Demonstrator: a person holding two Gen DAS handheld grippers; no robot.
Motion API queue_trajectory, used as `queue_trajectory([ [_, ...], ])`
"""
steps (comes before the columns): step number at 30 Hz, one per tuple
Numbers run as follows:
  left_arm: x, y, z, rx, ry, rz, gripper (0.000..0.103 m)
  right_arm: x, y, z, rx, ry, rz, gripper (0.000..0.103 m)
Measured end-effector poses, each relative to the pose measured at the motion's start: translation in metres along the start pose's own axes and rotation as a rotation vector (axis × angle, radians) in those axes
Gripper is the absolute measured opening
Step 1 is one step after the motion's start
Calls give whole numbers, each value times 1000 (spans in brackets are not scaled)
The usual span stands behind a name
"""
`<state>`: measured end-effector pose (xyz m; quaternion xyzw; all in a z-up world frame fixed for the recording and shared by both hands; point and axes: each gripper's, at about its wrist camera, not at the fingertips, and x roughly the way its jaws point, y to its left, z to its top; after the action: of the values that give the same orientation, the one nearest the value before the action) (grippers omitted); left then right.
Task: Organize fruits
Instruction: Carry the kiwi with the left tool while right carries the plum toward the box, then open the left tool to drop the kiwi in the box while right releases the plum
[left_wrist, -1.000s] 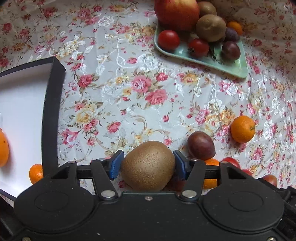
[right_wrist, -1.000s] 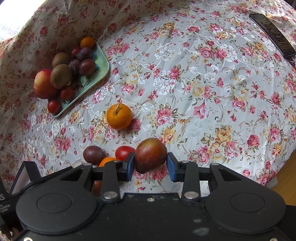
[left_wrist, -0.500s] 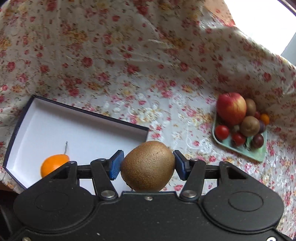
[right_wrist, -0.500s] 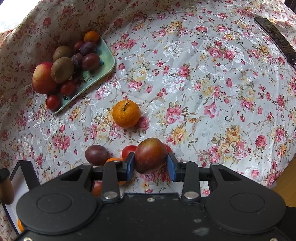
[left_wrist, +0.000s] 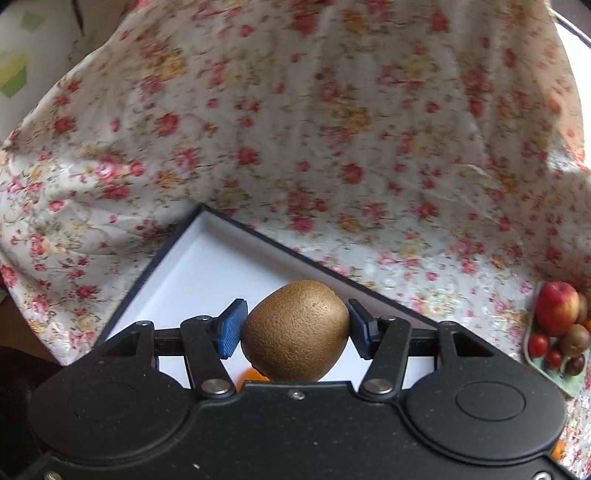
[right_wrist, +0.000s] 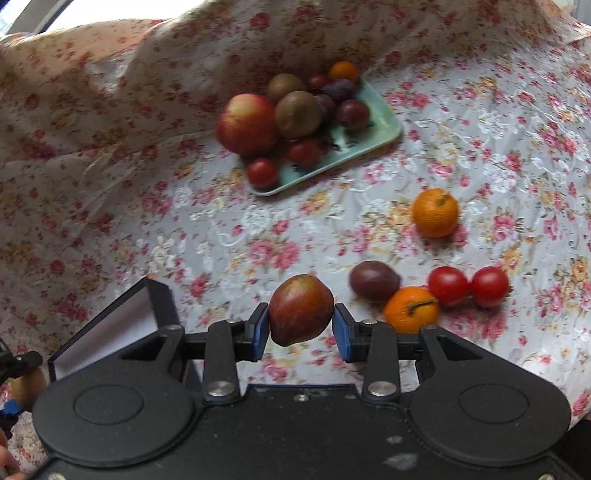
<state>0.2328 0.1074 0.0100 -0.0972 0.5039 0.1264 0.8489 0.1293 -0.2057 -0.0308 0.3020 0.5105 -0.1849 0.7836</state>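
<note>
Left gripper (left_wrist: 294, 329): blue pads clamped on a kiwi (left_wrist: 295, 329), one pad on each flank, fruit sitting squarely between the fingers and held over the white-lined box (left_wrist: 207, 266). Box floor runs ahead of and under the fingertips, dark rim just past them. A sliver of orange fruit (left_wrist: 255, 376) shows below the kiwi, inside the box by the look of it, mostly hidden by the gripper body. Far right of the fingers, the green tray (left_wrist: 554, 376) with the apple (left_wrist: 557, 308). Right gripper (right_wrist: 300, 326): fingers closed on a dark red plum (right_wrist: 300, 309), held clear of the floral cloth (right_wrist: 236, 236), nothing beneath it but cloth. Box corner (right_wrist: 110, 328) is left of the fingers and near; at far left edge the other gripper's kiwi just shows. Ahead and slightly left, well apart: tray (right_wrist: 376, 125) already loaded with apple, two kiwis, plums, small tomatoes and one small orange fruit. Right of the fingers, loose on the cloth: another plum (right_wrist: 373, 281), a mandarin (right_wrist: 410, 309) touching it, two cherry tomatoes (right_wrist: 468, 286) side by side, a second mandarin (right_wrist: 435, 212) farther ahead. Status, my read: midway. Tray mostly filled, box barely started, two fruits in hand awaiting drop, five still loose. Kiwi looks ready for release into the box; plum destination unclear.
</note>
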Motion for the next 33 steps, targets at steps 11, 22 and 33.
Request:
queue_trajectory([
  [11,27,67,9,-76,92,72,61,14,103,-56,-214,-4,106,38],
  [22,36,79,8,-90,137,56,61,44,153,-66,-247,79,90,38],
  [33,25,68,8,-23,69,103,61,49,172,-71,-427,32,21,40],
])
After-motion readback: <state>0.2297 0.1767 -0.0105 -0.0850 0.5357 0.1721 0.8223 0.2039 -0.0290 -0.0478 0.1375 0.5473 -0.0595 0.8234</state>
